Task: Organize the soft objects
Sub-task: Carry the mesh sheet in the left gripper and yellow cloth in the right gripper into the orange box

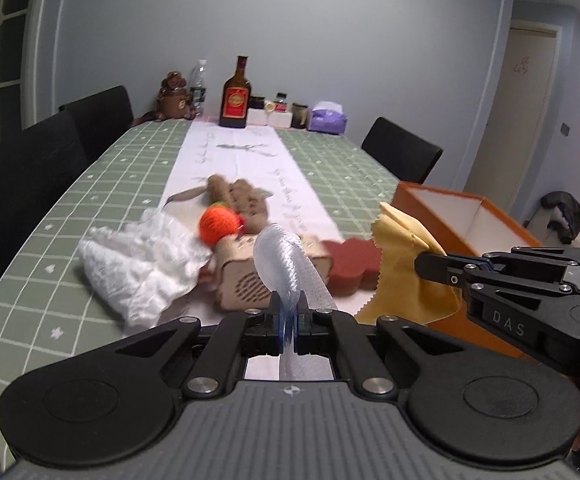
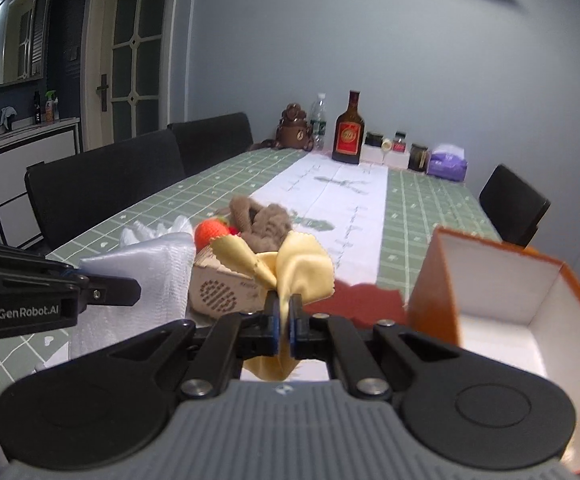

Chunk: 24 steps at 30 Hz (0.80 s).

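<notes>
Both grippers hold cloths above table [image 1: 89, 184].
L gripper [image 1: 289, 320] pinches white mesh cloth [image 1: 285, 256]; R gripper [image 2: 284, 320] pinches yellow cloth [image 2: 298, 268], near orange box [image 2: 438, 292].

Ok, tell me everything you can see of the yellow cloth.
The yellow cloth is a thin, smooth, slightly shiny fabric with pinked zigzag edges. It is pinched in the shut right gripper, bunched at the fingers; folds fan out above like a bow and a tail hangs below. It is held off the table, beside the near left corner of the orange box, not yet inside. In the left wrist view it hangs in front of the box, right of the red sponge.
</notes>
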{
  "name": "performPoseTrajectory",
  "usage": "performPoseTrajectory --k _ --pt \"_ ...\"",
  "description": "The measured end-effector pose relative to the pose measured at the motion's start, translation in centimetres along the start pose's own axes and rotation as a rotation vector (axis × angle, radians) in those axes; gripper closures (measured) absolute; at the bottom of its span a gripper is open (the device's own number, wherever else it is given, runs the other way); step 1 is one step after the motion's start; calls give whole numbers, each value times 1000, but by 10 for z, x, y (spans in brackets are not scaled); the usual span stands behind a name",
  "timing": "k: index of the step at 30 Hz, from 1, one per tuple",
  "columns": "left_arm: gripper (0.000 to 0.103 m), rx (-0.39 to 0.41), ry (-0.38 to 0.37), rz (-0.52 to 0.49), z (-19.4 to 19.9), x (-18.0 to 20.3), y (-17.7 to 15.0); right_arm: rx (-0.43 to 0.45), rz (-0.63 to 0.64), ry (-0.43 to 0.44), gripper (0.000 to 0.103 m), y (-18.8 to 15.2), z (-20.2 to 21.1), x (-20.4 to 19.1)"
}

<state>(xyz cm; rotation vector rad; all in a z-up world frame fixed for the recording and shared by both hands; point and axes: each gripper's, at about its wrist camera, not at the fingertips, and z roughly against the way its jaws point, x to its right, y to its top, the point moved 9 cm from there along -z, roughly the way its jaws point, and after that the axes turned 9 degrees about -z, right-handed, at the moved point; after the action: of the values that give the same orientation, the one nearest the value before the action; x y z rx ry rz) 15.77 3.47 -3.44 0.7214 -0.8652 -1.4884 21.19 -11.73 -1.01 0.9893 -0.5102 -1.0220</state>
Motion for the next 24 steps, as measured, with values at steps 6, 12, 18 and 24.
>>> performPoseTrajectory --k 6,12,18,24 --pt "99 34 -30 -48 -5 37 35 40 72 -48 101 27 21 22" --pt "99 68 -89 -61 -13 78 68 54 135 -127 102 50 37 62" --pt "99 88 -141 -95 -29 124 101 49 153 -224 101 66 48 117" --pt "99 37 -199 -105 -60 165 114 -19 171 -288 101 65 44 167"
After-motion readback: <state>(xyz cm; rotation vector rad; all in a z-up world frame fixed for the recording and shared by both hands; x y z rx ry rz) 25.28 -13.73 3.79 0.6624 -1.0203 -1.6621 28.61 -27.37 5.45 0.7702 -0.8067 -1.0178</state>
